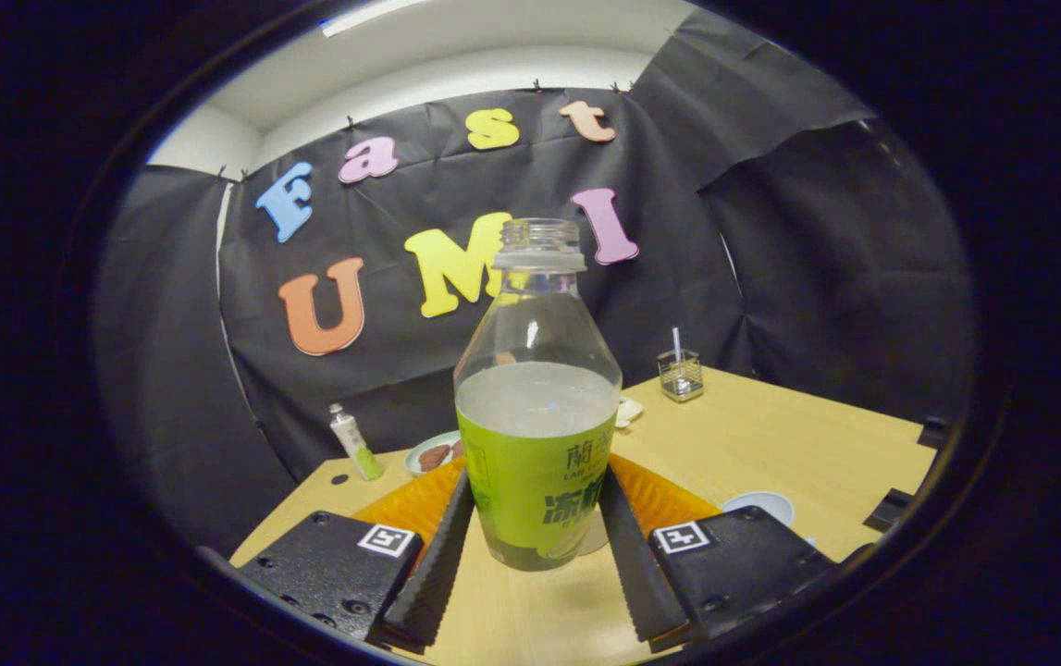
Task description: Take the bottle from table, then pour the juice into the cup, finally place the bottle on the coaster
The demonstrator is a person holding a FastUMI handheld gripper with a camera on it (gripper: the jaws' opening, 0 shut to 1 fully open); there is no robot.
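The gripper (535,532) clasps the uncapped bottle (537,435) low on its label, both fingers (442,546) pressing its sides just above the table (771,444); judged risk: any early tilt spills juice through the open neck; a low grip may let it pivot.

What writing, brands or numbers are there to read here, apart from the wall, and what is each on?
Nothing here can be quoted for certain.
Bottle, green label: printed characters, cut off by the gripper, whose fingers press on both its sides; too blurred to read.
Two square markers on the gripper: black-and-white patterns, no words.
Small tube at the back of the table: too small to read.
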